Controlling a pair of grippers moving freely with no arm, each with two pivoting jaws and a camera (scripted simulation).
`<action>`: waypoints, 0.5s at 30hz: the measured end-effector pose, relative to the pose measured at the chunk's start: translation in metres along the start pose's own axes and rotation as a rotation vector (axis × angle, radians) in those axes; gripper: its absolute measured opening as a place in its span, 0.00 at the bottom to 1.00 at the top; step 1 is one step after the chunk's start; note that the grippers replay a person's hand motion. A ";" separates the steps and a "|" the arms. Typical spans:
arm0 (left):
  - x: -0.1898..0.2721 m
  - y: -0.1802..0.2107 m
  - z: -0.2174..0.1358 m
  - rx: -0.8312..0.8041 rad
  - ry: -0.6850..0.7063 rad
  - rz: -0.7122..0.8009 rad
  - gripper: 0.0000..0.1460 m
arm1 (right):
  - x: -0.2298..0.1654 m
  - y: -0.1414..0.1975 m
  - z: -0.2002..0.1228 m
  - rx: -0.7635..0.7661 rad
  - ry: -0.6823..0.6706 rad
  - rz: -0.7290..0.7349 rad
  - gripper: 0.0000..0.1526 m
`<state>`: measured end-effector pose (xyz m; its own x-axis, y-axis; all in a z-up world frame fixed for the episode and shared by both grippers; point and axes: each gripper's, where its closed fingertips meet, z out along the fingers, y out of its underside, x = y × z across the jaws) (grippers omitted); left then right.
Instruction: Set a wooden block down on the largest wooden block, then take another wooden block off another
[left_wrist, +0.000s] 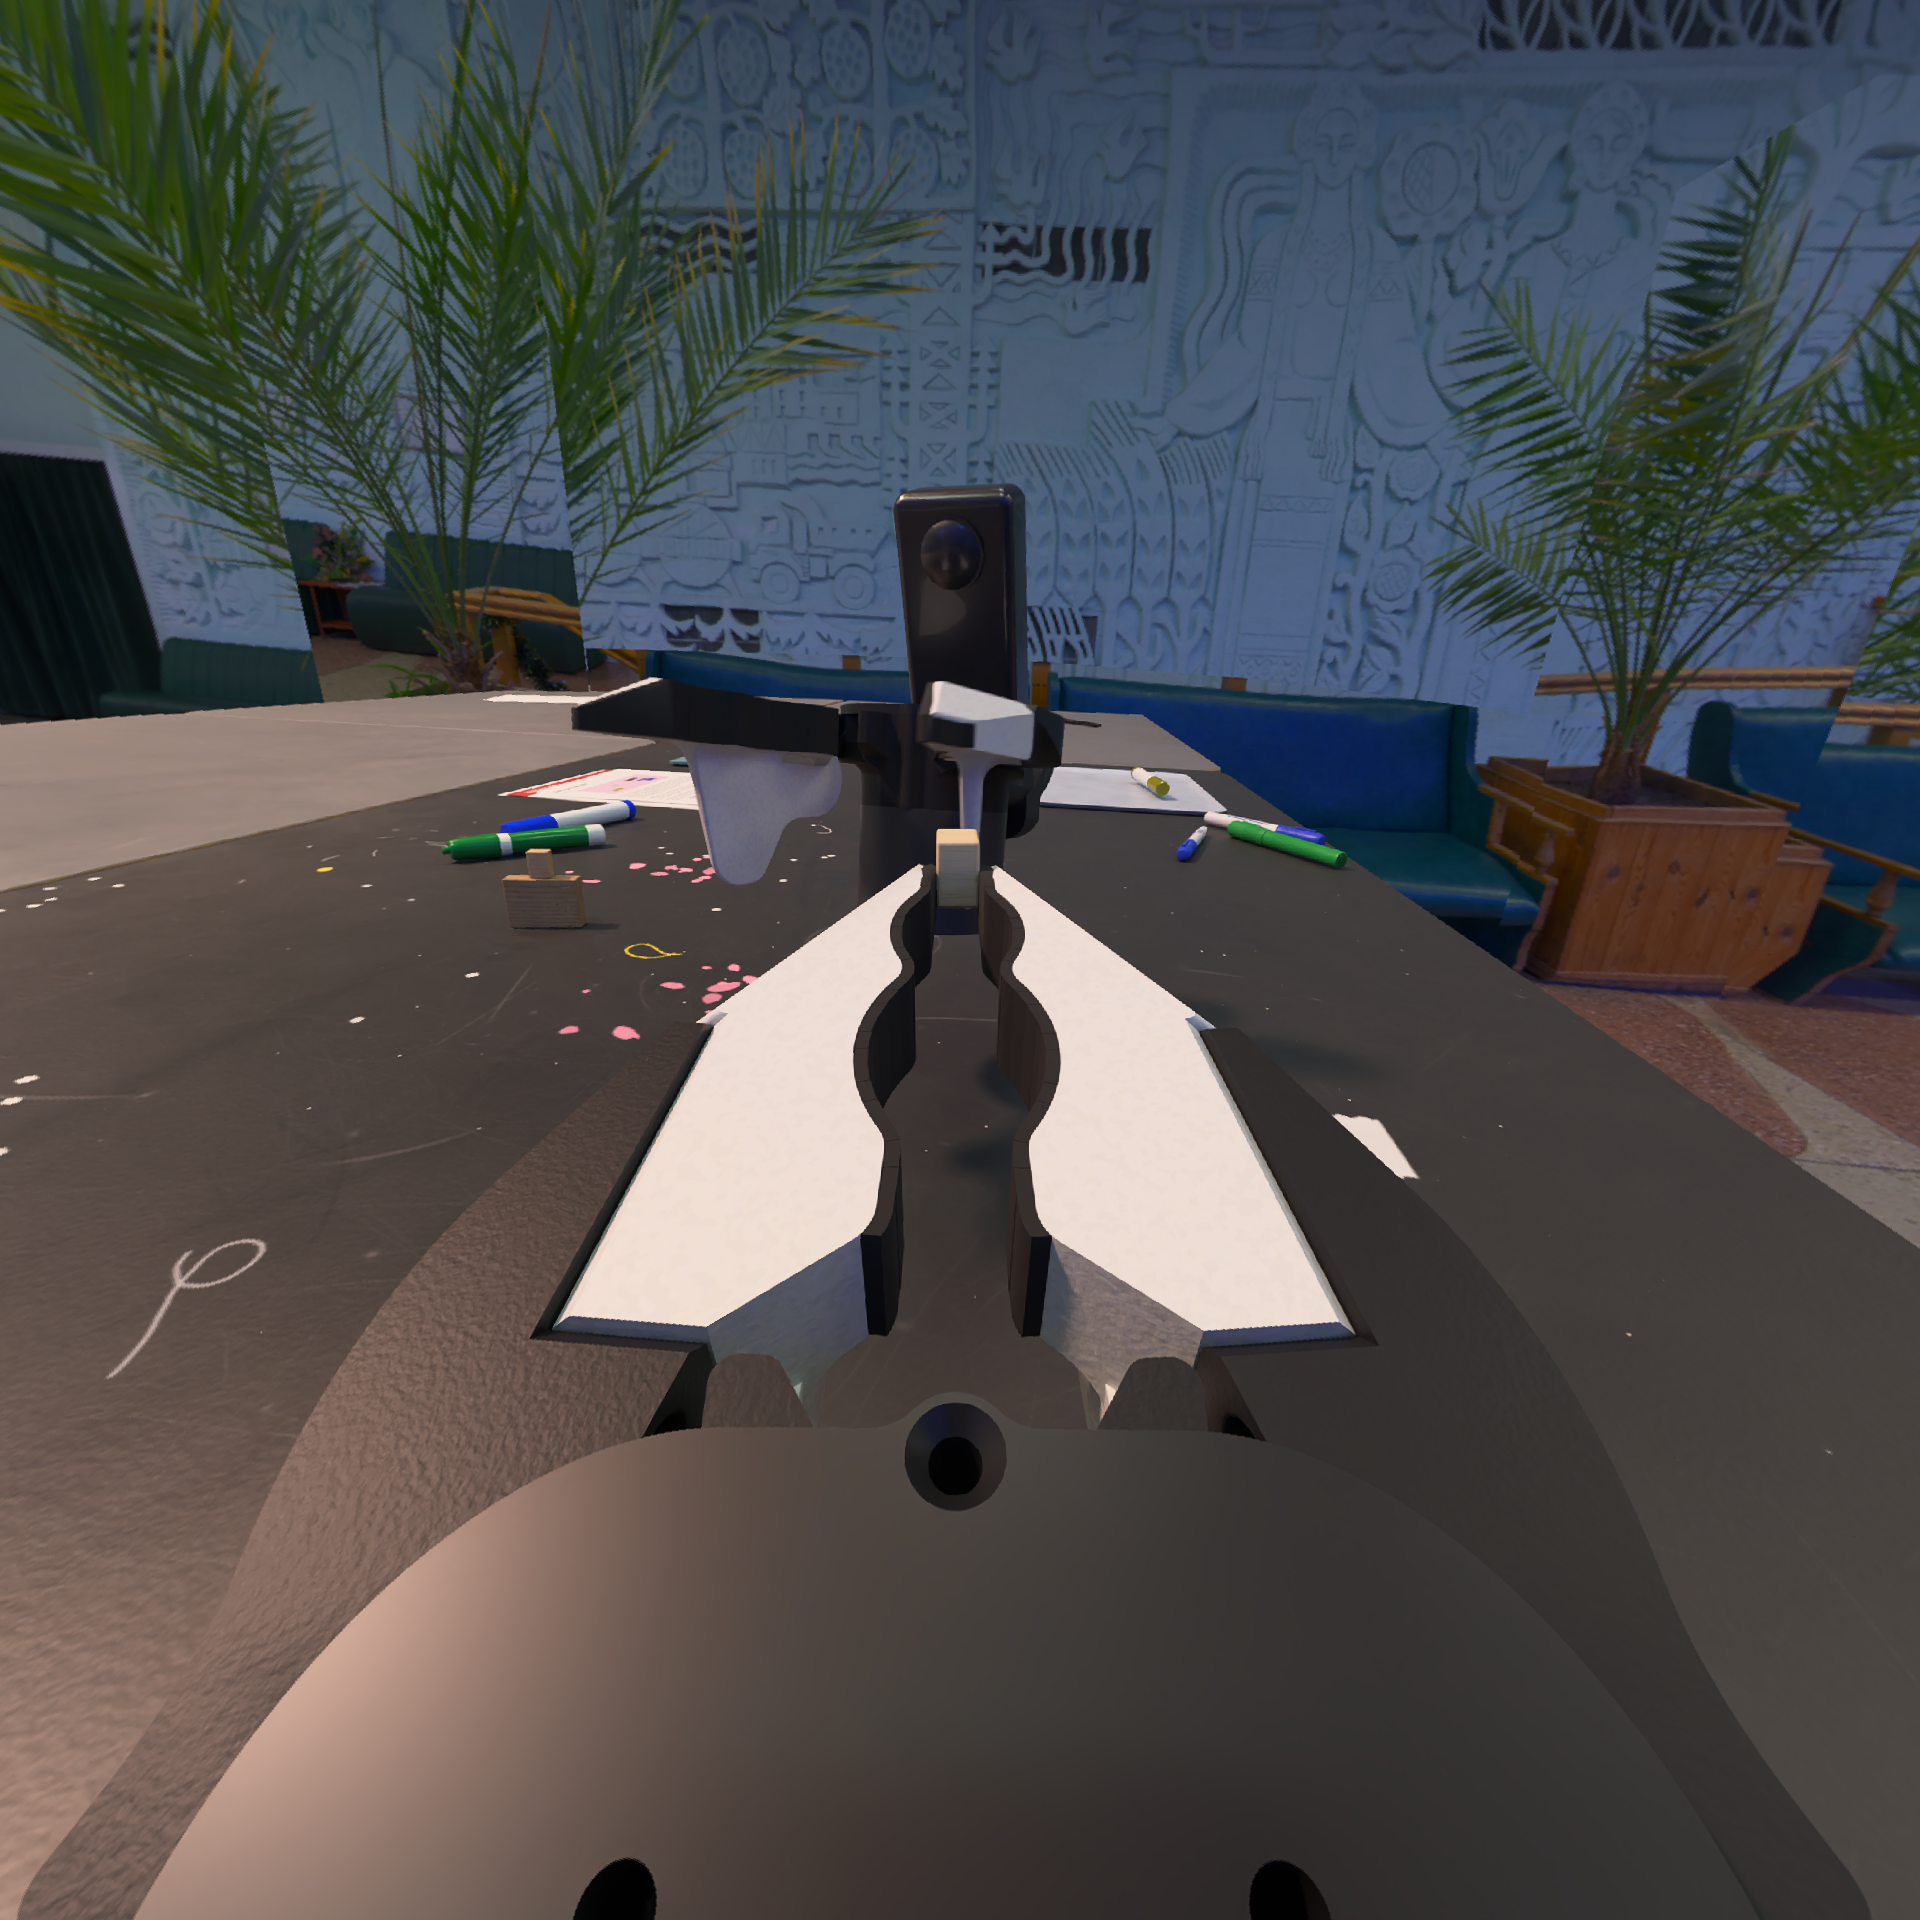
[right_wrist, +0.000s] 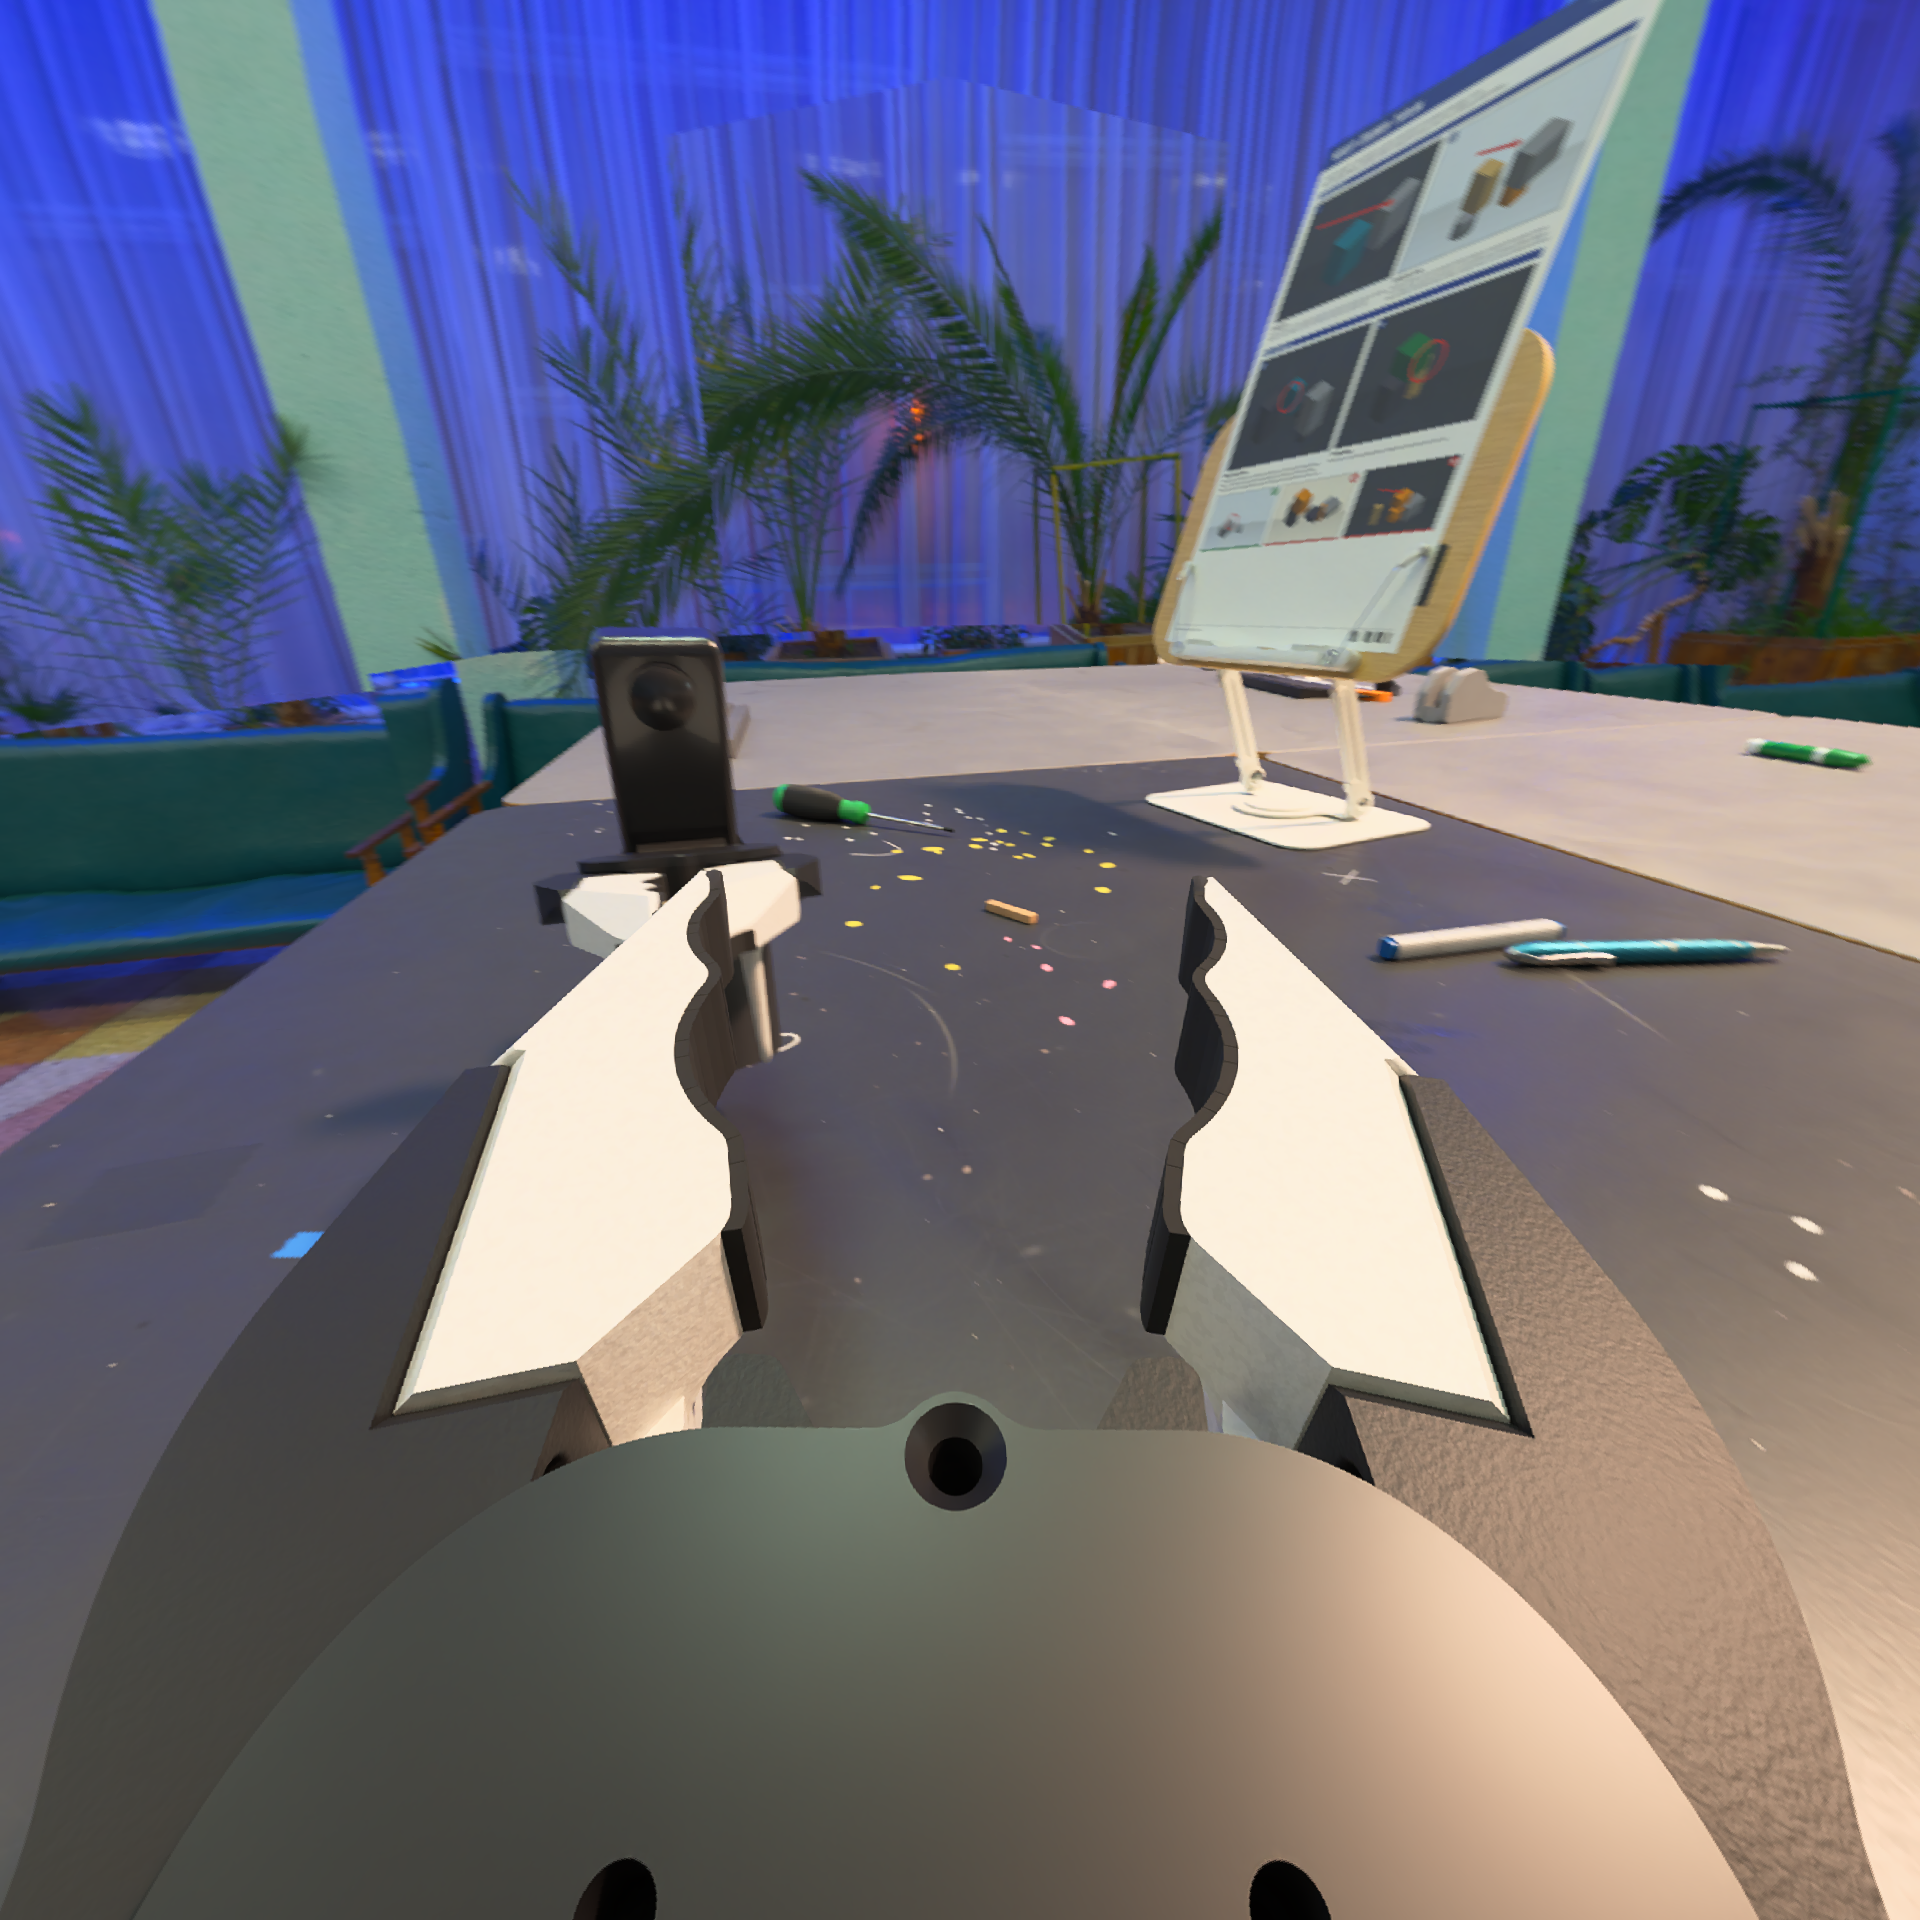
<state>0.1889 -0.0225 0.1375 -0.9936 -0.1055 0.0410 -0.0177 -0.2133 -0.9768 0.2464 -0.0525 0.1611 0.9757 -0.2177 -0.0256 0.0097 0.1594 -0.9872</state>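
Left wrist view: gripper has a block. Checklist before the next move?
1. Grip: left gripper is shut on the pale block, held only at its fingertips: ok.
2. Right gripper is open with nothing between its fingers: ok.
3. Top of the large block free: not ok, a small cube sits on it.
4. Way straight ahead of the left gripper: not ok, the right gripper stands there facing it. The large block lies off to the left.
5. Pale block clear of the table: cannot tell.
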 end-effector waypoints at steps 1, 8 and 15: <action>0.000 0.000 0.000 0.000 -0.001 0.000 0.05 | -0.005 -0.001 0.003 0.006 -0.021 0.003 0.58; -0.001 0.001 0.000 -0.006 -0.012 0.003 0.05 | -0.037 0.001 0.044 -0.010 -0.149 -0.004 0.62; 0.000 0.002 0.001 -0.014 -0.008 0.014 0.05 | -0.042 0.007 0.069 -0.042 -0.180 -0.014 0.62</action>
<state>0.1888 -0.0237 0.1357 -0.9928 -0.1165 0.0293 -0.0057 -0.1980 -0.9802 0.2204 0.0238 0.1662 0.9990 -0.0434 0.0128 0.0178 0.1166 -0.9930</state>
